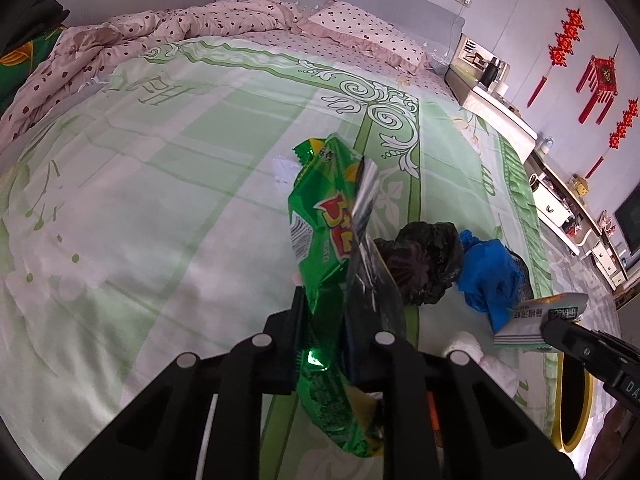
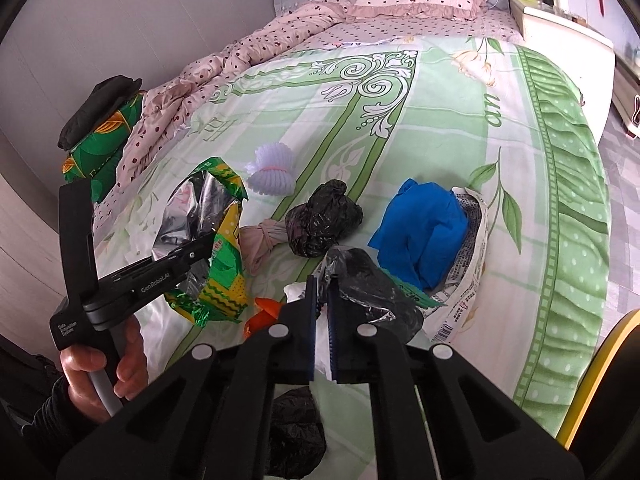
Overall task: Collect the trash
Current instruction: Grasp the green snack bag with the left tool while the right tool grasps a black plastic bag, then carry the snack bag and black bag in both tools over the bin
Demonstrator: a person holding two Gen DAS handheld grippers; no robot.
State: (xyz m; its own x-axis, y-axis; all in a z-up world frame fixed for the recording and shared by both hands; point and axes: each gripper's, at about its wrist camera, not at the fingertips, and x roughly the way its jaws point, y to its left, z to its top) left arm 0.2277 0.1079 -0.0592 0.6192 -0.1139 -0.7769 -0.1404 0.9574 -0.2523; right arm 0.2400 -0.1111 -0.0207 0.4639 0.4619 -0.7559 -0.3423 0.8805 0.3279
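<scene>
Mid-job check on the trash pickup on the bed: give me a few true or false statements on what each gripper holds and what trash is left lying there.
1. The left gripper is shut on the green snack wrapper. True.
2. The right gripper stands wide open with nothing in it. False: it is shut on a thin wrapper.
3. The blue plastic bag lies on the bed, not held. True.
4. The crumpled black bag hangs from the left gripper. False: it lies on the bed beside the blue plastic bag.
5. The white mesh sleeve lies on the floor. False: it is on the bed.
</scene>
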